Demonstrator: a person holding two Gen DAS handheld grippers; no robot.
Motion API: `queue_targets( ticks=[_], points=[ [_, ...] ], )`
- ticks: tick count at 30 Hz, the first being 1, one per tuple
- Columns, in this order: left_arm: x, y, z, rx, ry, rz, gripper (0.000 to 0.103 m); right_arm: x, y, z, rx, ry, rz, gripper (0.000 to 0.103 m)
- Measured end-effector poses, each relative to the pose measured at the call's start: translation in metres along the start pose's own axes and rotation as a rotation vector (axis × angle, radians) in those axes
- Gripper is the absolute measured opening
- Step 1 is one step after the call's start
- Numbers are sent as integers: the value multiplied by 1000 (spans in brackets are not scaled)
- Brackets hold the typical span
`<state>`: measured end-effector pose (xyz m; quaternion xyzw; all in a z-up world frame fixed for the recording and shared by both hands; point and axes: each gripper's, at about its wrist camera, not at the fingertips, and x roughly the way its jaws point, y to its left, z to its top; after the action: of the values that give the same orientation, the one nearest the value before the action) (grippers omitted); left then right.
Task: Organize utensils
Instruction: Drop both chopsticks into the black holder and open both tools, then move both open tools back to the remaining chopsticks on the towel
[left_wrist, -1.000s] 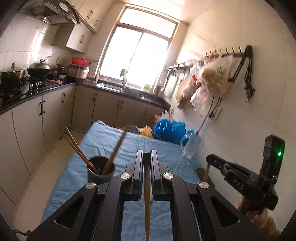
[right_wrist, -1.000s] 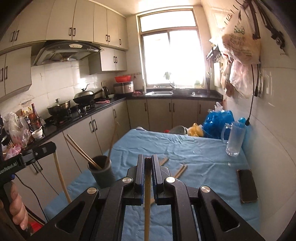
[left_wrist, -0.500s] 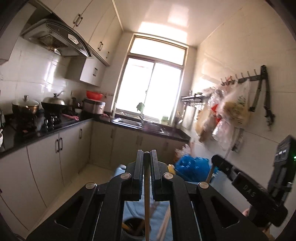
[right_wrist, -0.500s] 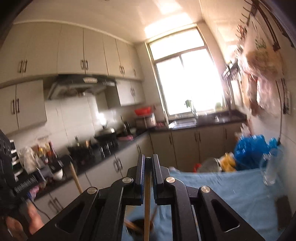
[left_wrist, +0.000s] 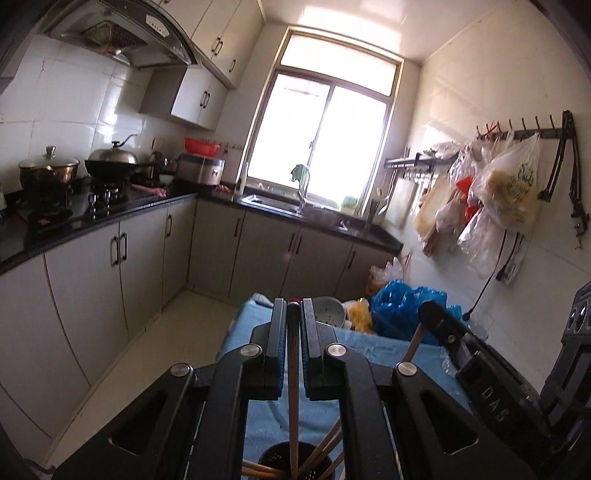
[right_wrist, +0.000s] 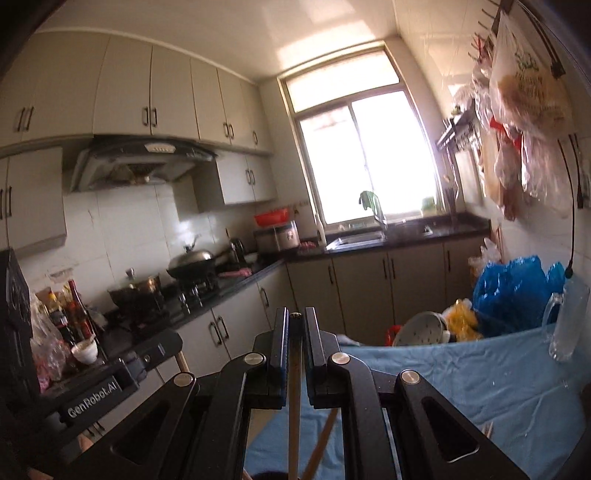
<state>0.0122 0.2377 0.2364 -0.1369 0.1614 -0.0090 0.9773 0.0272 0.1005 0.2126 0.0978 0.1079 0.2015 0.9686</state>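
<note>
Above dark holder (left_wrist: 295, 461) | left hand-held gripper (left_wrist: 293, 325) clamps chopstick (left_wrist: 293, 406) upright, tip down | right hand-held gripper (right_wrist: 295, 332) likewise clamps another chopstick (right_wrist: 294, 413)

dark cup (left_wrist: 295, 461) being cut off by the bottom edge and hiding behind the left gripper (left_wrist: 293, 325), chopstick tips hiding inside it, right gripper's chopstick (right_wrist: 294, 417) running off the bottom, writing on hanging bag (left_wrist: 513, 188) looking too blurry to read

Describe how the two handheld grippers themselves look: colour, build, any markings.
Both are matte black. The left gripper and right gripper each have two flat parallel fingers lined with blue pads, driven by angular linkage arms with silver round pivot bolts. White lettering shows on their sides: "DAS" on the right one, "GenRobot.AI" on the left one.
</note>
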Motion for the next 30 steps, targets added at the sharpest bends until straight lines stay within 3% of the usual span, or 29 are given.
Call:
queue_targets(
  ticks=[6,8,10,12,14,16,19,21,24,26,27,30],
  points=[
    [7,1,-7,-17,58,22,7,8,-5,-22,-20,76,-8,10],
    [2,2,-7,-25,62,25,8,6,-7,-24,-16,86,-10,21],
    [-6,3,-4,-37,58,26,14,2,-12,-23,-3,85,-8,44],
    [-17,2,-3,-47,40,33,34,-9,-16,-16,7,65,-18,45],
    [-34,1,-4,-52,8,43,41,-20,-20,-11,2,50,-35,51],
    [-50,0,-6,-49,-10,53,45,-34,-28,-8,4,36,-61,65],
    [-74,-3,-19,-47,-4,53,50,-54,-57,-13,34,49,-119,71],
    [-86,-5,-32,-47,14,39,50,-59,-78,-22,46,96,-153,71],
    [-103,-14,-59,-32,35,27,51,-48,-124,-55,62,284,-193,68],
    [-107,-24,-79,-15,54,20,51,-36,-150,-78,80,400,-213,46],
    [-106,-31,-91,-2,78,2,51,-29,-163,-90,92,456,-227,27],
    [-96,-50,-111,63,141,-41,51,-3,-209,-123,207,605,-225,20]
  ],
)
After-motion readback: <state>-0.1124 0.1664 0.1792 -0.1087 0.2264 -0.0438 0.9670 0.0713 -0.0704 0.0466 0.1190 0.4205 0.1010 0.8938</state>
